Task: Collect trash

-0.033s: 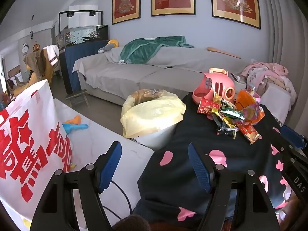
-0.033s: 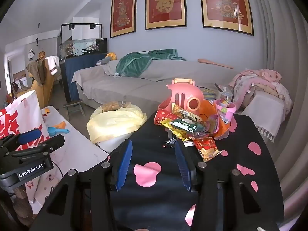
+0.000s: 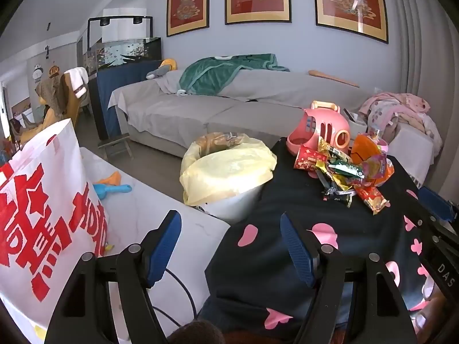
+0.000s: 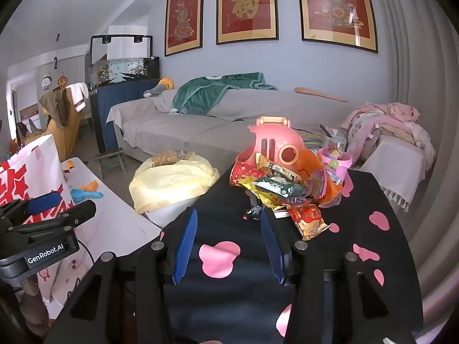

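A heap of snack wrappers [image 3: 344, 175] [image 4: 284, 192] lies on a black cloth with pink shapes [image 3: 287, 200] [image 4: 229, 229]. A white bin with a yellow liner [image 3: 226, 169] [image 4: 172, 180] stands to the left of the cloth. My left gripper [image 3: 231, 246] is open and empty, low over the edge between the white table and the cloth. My right gripper [image 4: 228, 243] is open and empty over the cloth, just short of the wrappers. A red wrapper [image 4: 308, 220] lies nearest its right finger.
A pink toy carrier [image 3: 318, 132] [image 4: 272, 146] and a pink cup [image 4: 335, 163] stand behind the wrappers. A white bag with red print [image 3: 43, 215] stands on the white table [image 3: 160, 209] at the left, with blue and orange toys [image 3: 112, 189]. A grey sofa [image 3: 229, 106] is behind.
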